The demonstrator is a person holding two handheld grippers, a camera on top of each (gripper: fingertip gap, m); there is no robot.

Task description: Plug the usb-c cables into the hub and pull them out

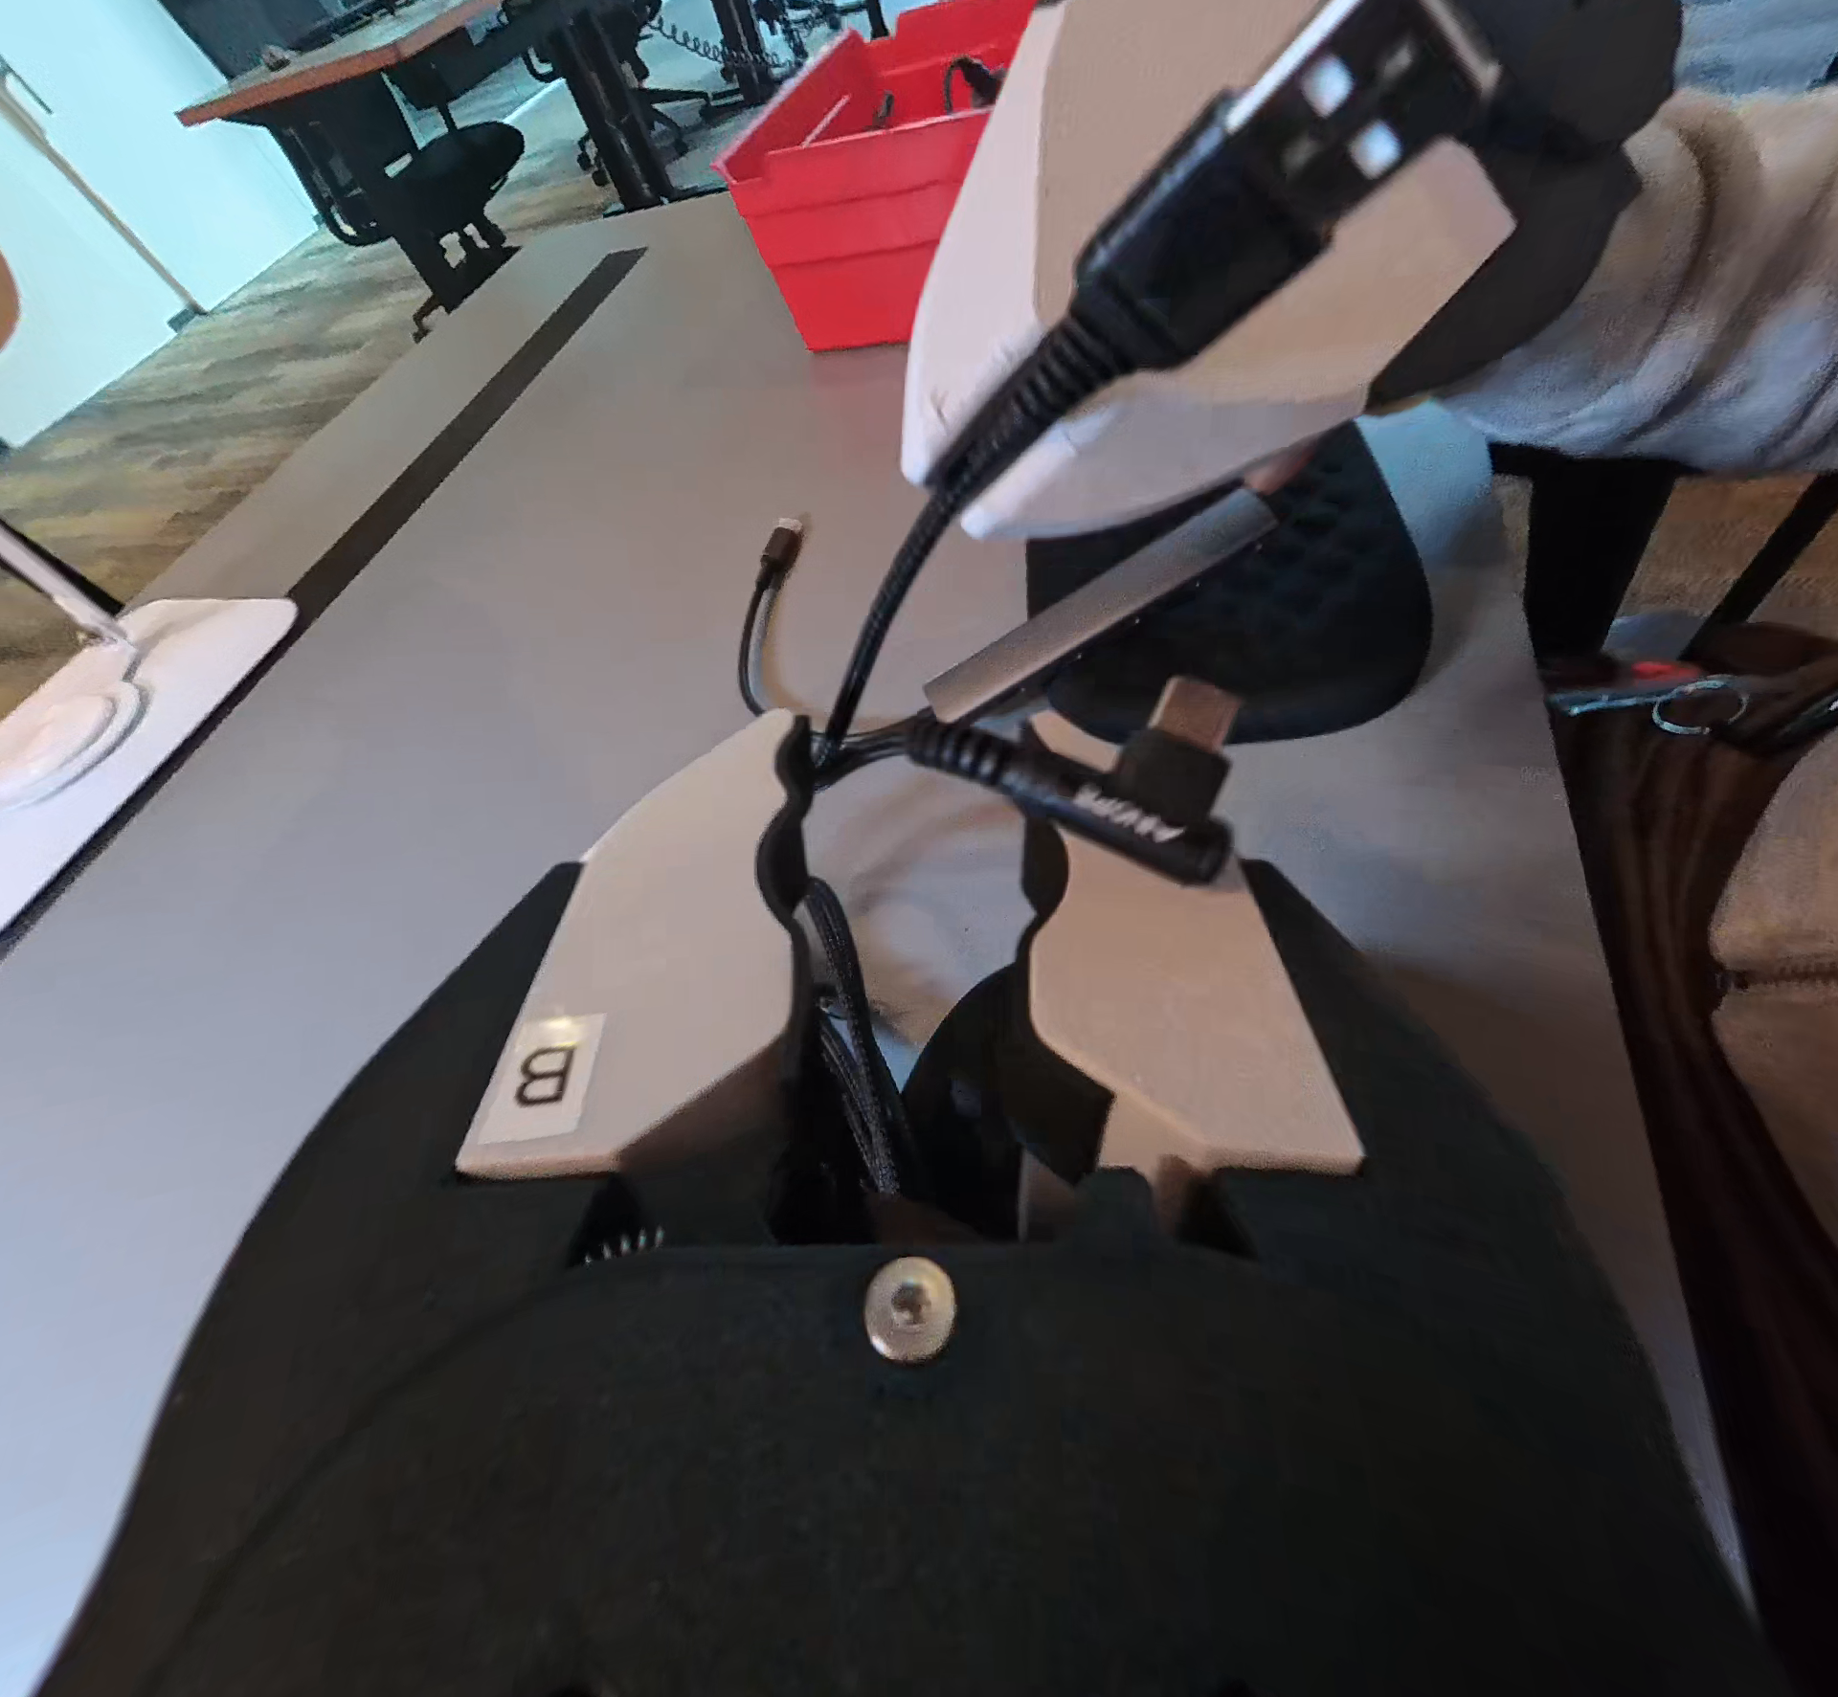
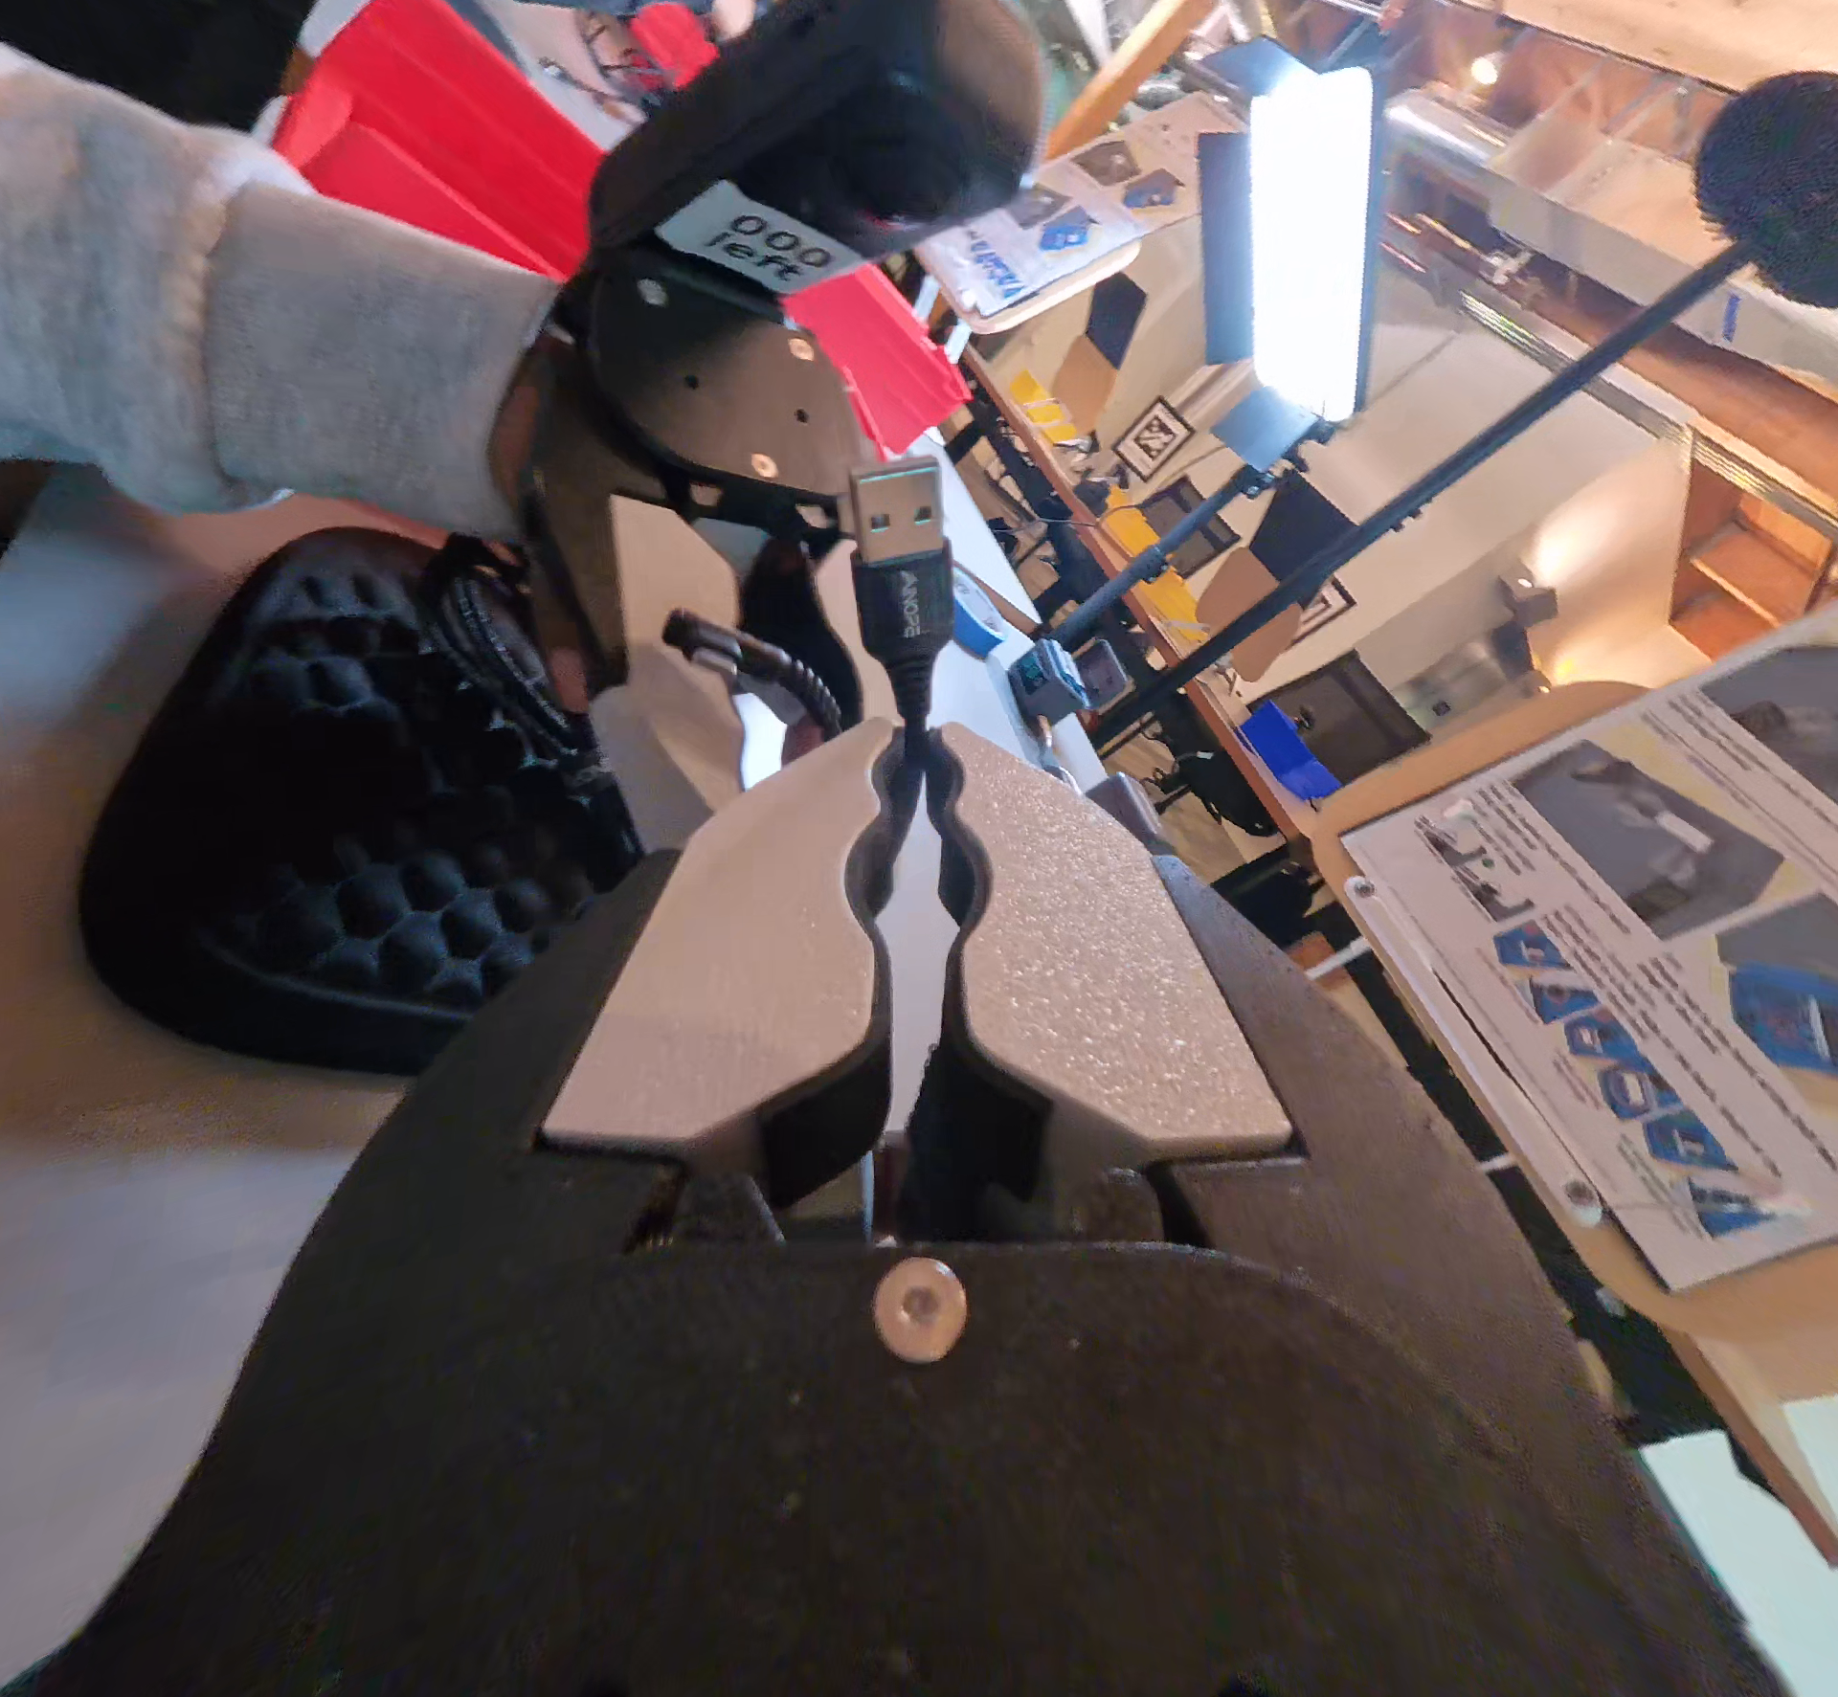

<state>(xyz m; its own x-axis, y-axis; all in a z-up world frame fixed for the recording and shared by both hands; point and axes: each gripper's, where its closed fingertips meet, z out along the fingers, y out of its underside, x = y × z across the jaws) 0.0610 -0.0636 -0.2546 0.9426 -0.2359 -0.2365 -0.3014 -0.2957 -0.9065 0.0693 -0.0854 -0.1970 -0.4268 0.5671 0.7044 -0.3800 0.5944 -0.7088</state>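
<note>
In the right wrist view my right gripper (image 2: 920,744) is shut on a black braided cable just below its USB-A plug (image 2: 895,521), which points up. It also shows in the left wrist view (image 1: 955,476), held above my left gripper. My left gripper (image 1: 915,784) is open over the grey table (image 1: 497,754). Black cables run between its jaws against the left finger. A black angled USB-C plug (image 1: 1164,774) lies at its right fingertip. The silver hub (image 1: 1094,605) leans on a black padded case (image 1: 1293,615). A loose USB-C end (image 1: 786,545) sticks up beyond.
A red bin (image 1: 855,207) stands at the table's far edge. A white stand base (image 1: 99,685) sits at the left. Past the table in the right wrist view are a lit light panel (image 2: 1303,237), stands and boards with printed sheets (image 2: 1641,953). About 6 cm separates my left fingertips from my right. The silver hub (image 1: 1094,605) lies around 12 cm away from my left fingertips.
</note>
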